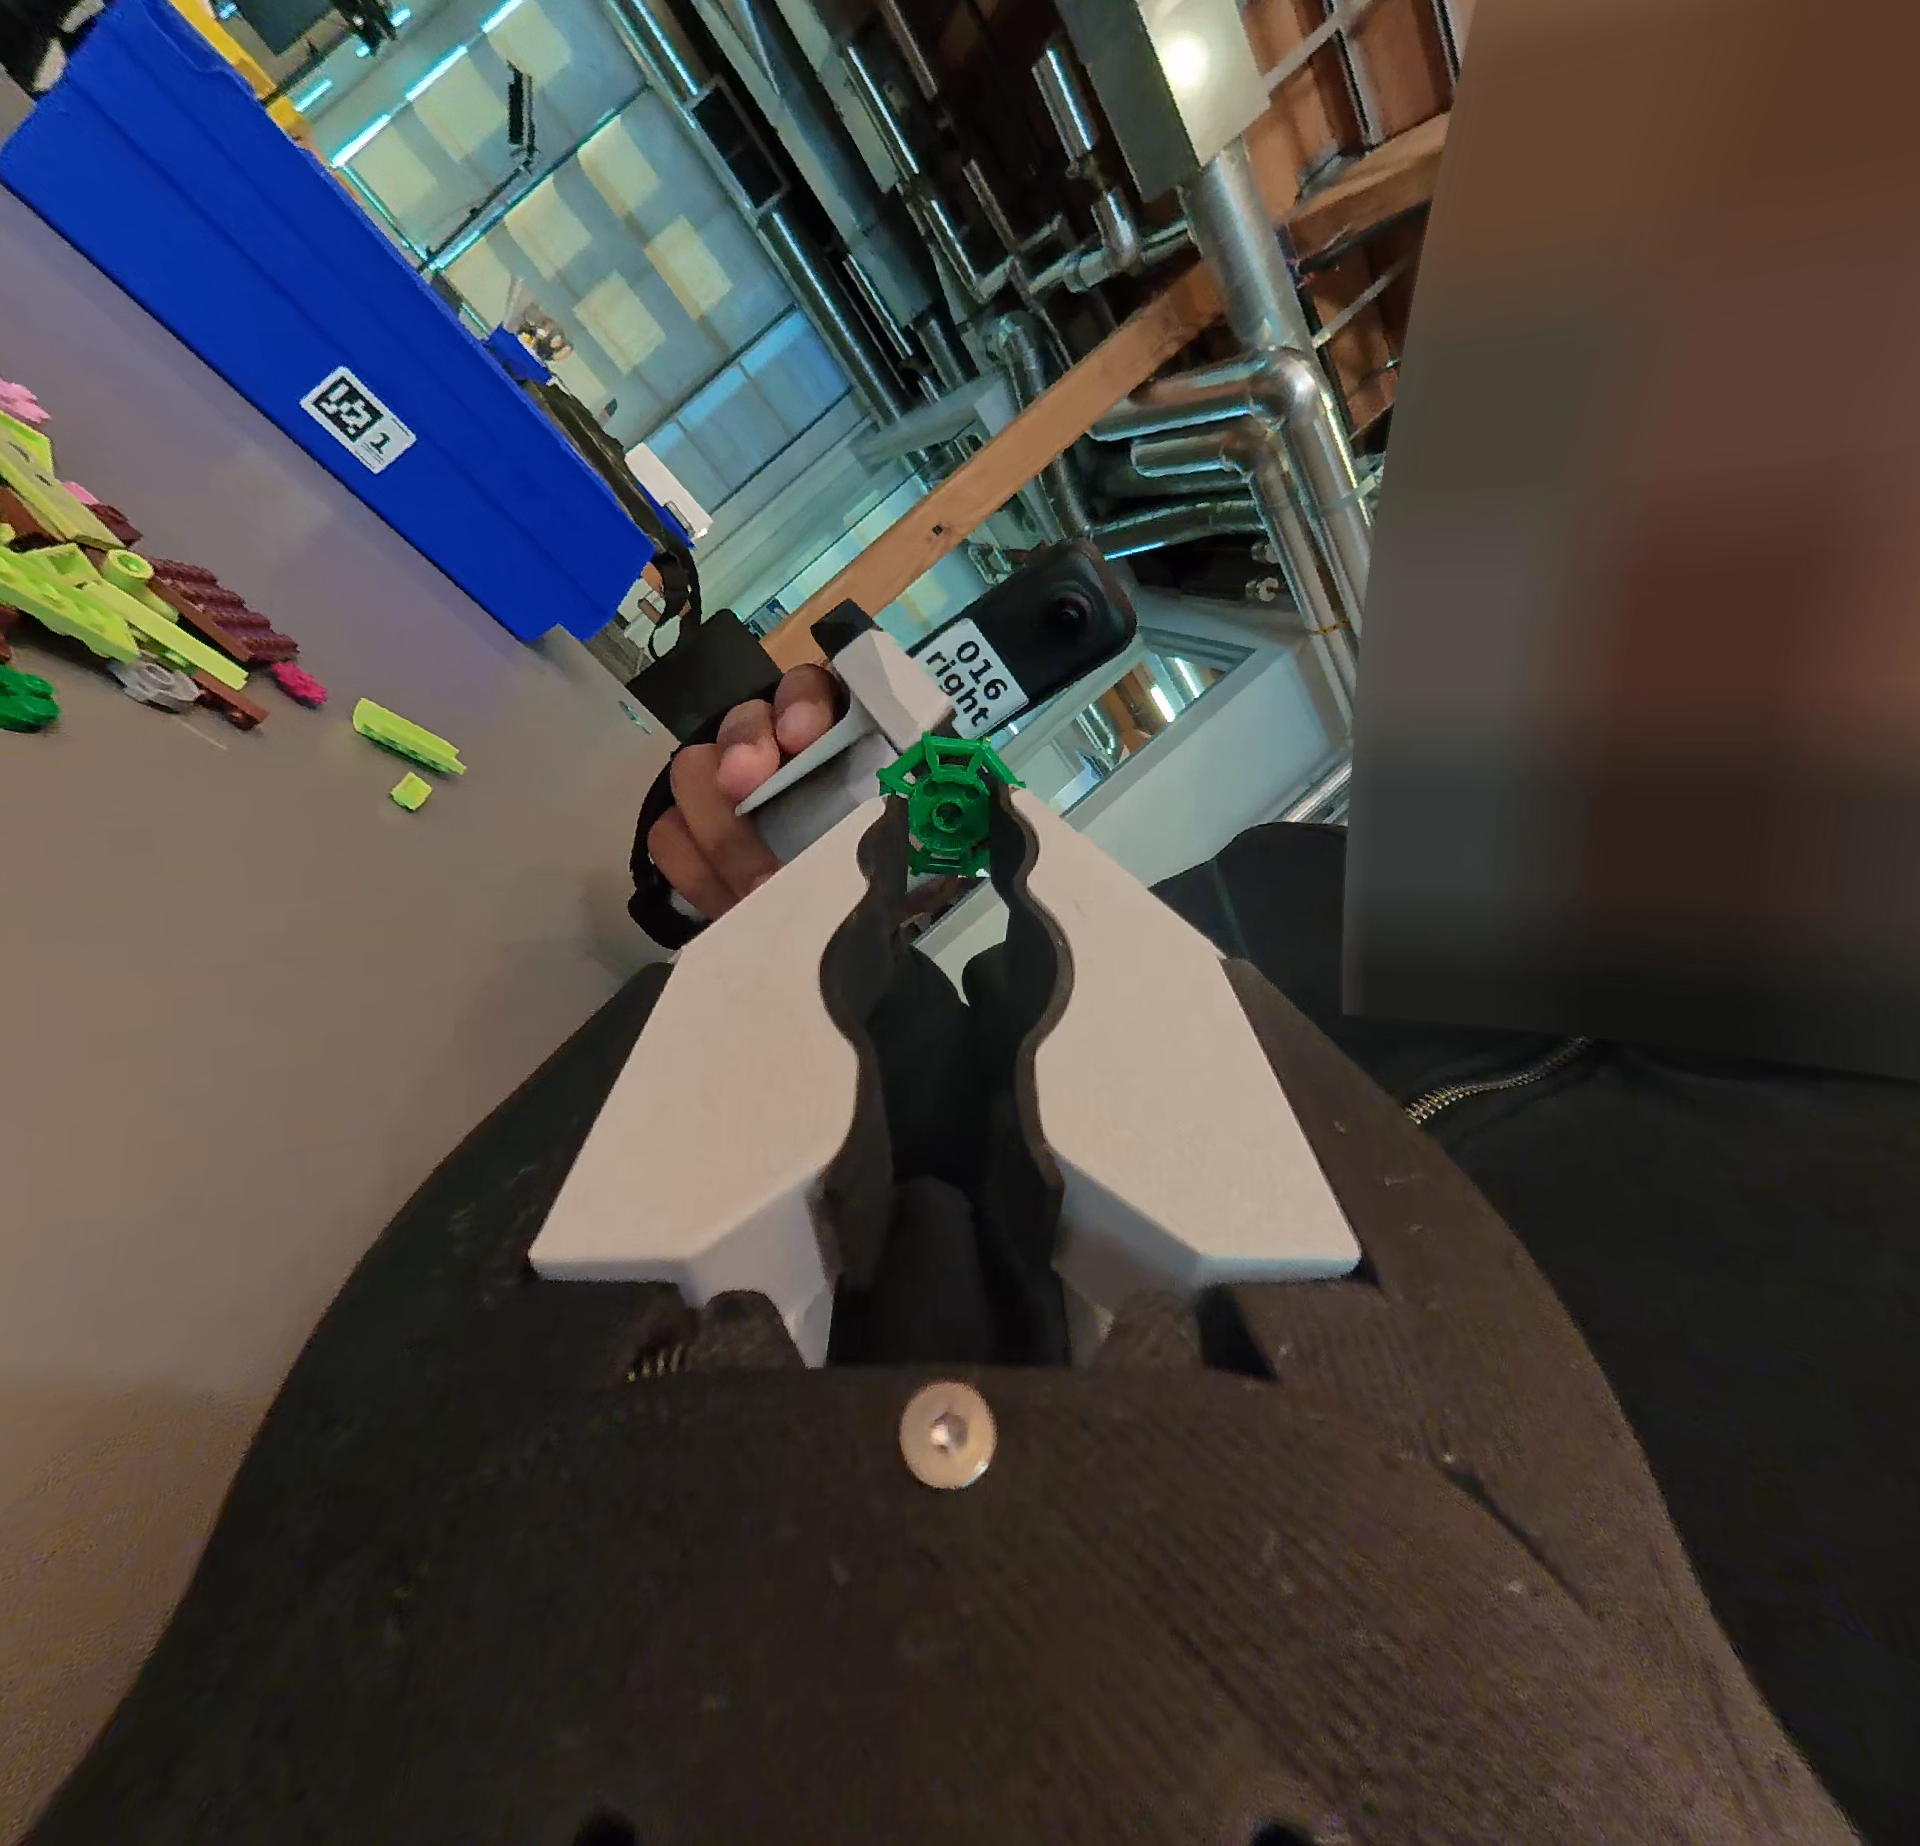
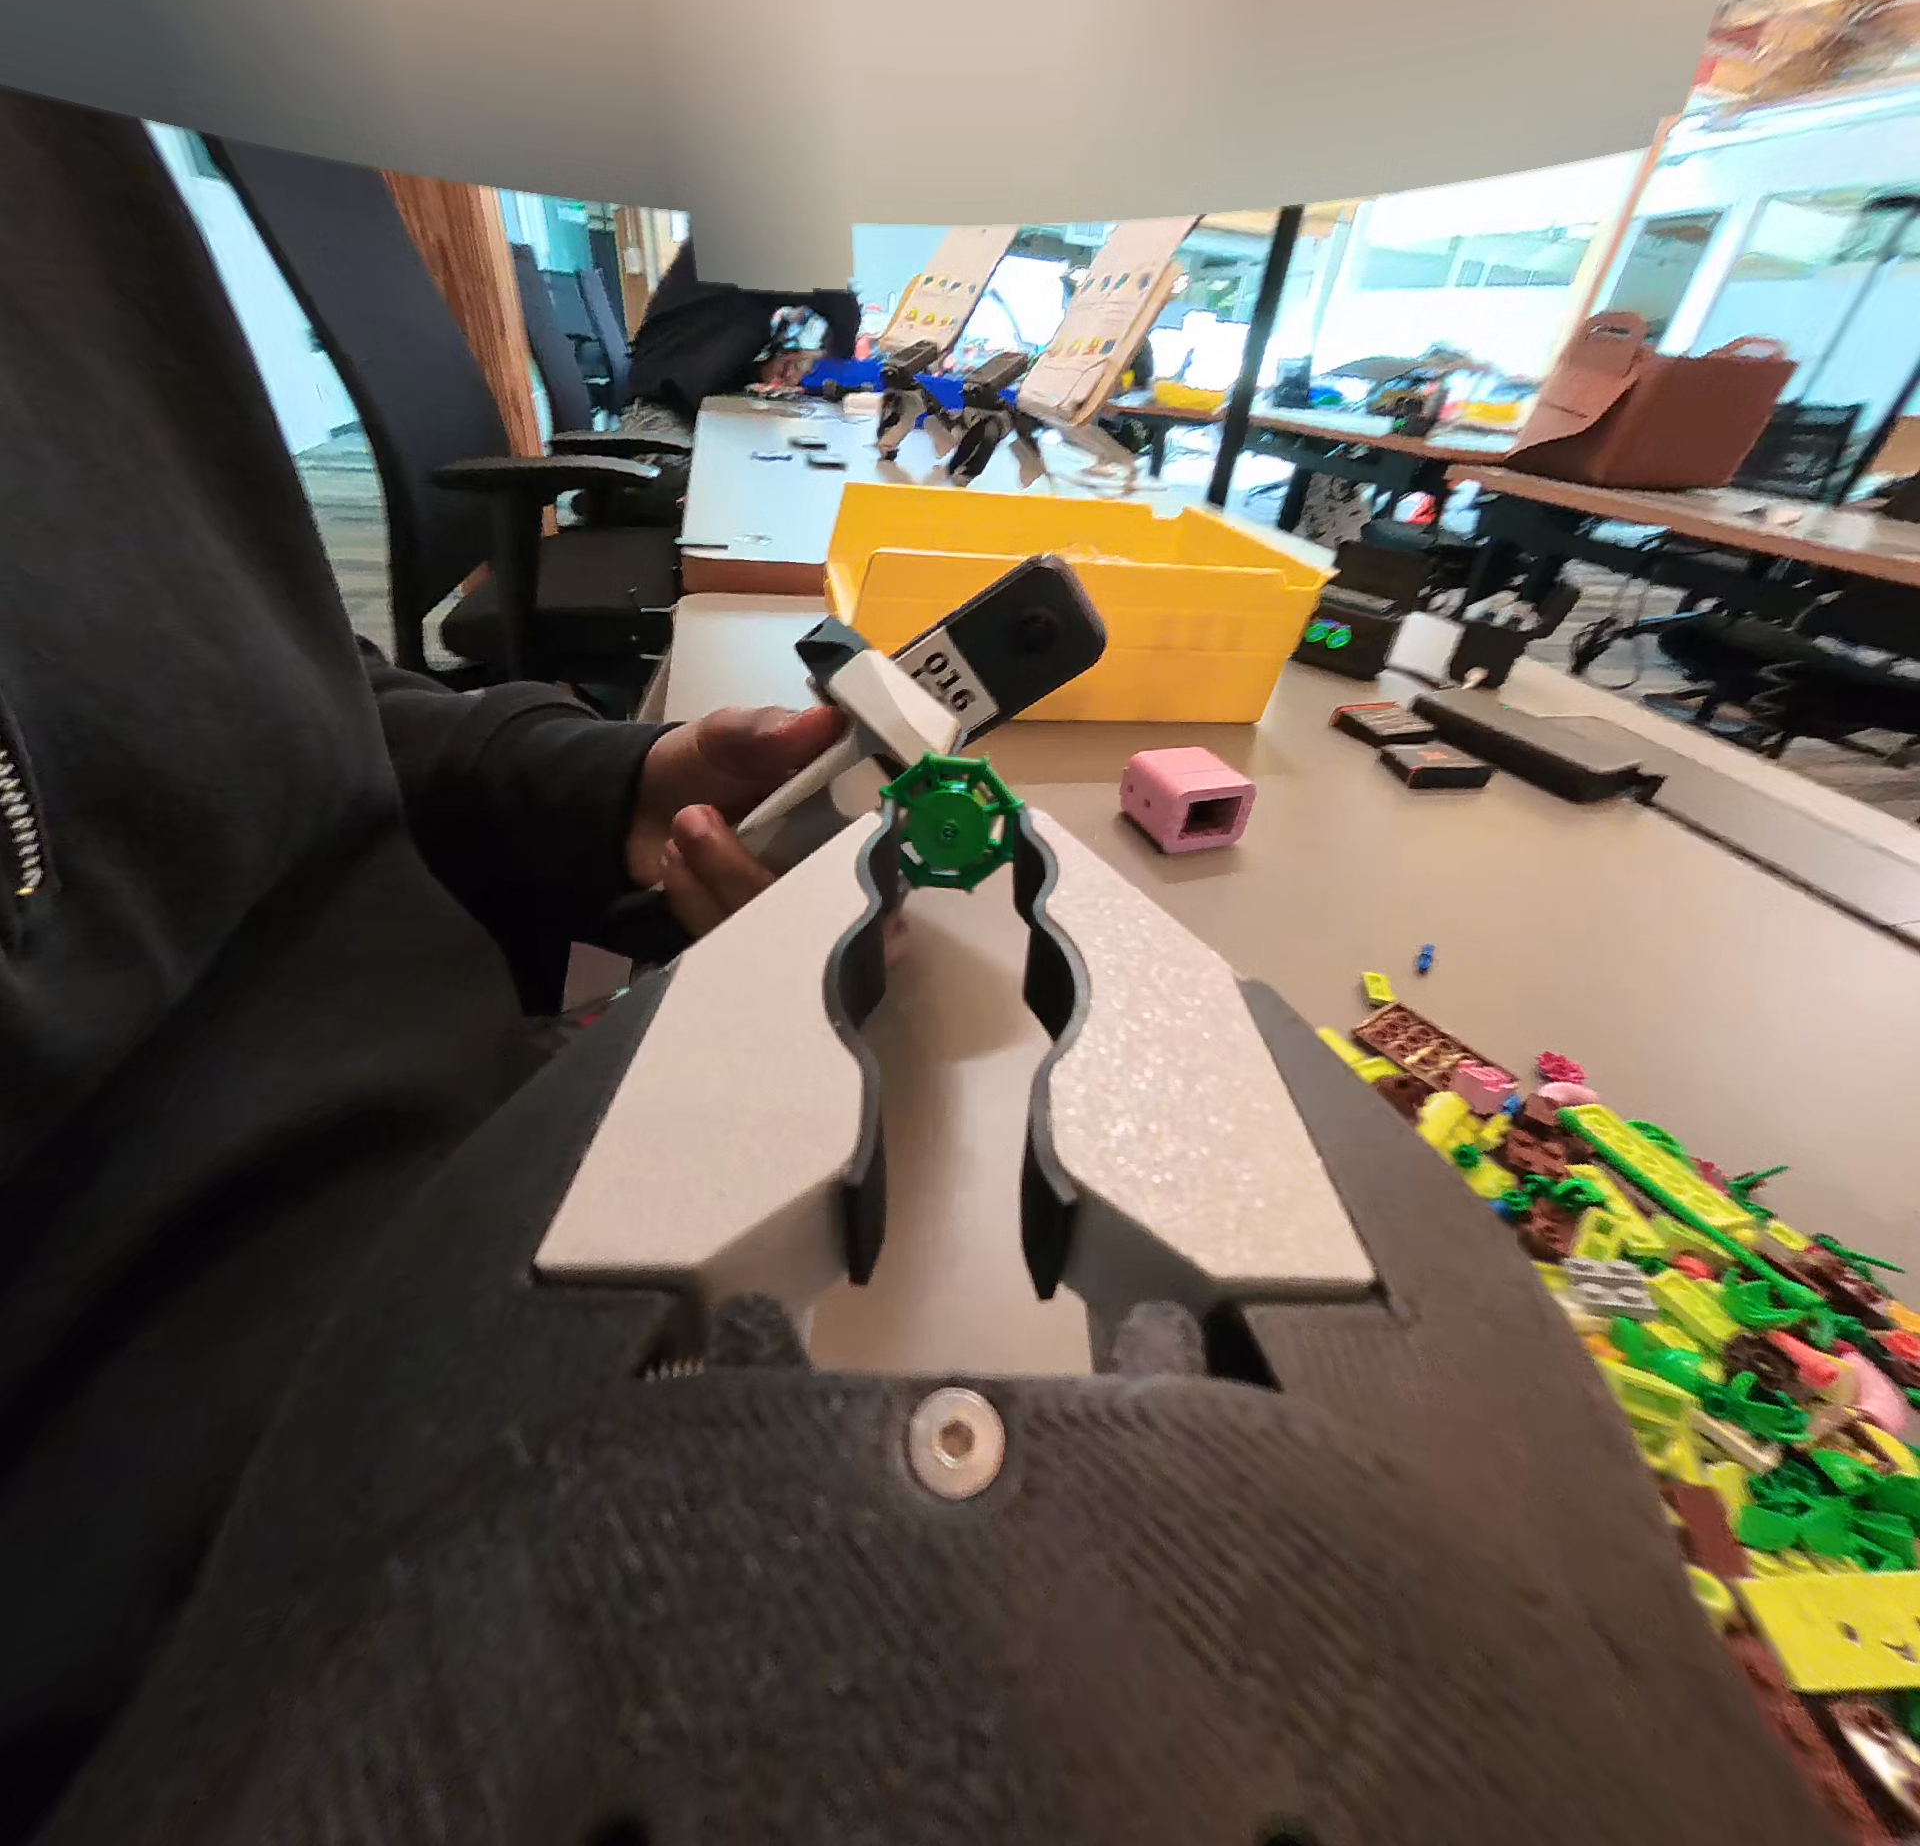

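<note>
A small green round piece with a spoked rim (image 1: 943,809) sits between the tips of my left gripper (image 1: 945,825), which is shut on it and holds it in the air above the grey table (image 1: 208,965). In the right wrist view the same green piece (image 2: 951,830) sits between the tips of my right gripper (image 2: 954,846), which is closed around it. The two grippers face each other tip to tip. The other gripper's body and a hand show behind the piece in both views (image 1: 883,695) (image 2: 894,705). I cannot tell if the green piece is one part or two.
A blue bin (image 1: 312,321) stands at the table's back, with a pile of lime, brown and pink bricks (image 1: 104,591) and a loose lime brick (image 1: 405,736) beside it. A yellow bin (image 2: 1070,612), a pink block (image 2: 1184,799), black devices (image 2: 1538,747) and a big brick pile (image 2: 1714,1329) lie on the table. Both grippers' tips are close together, under 4 cm apart.
</note>
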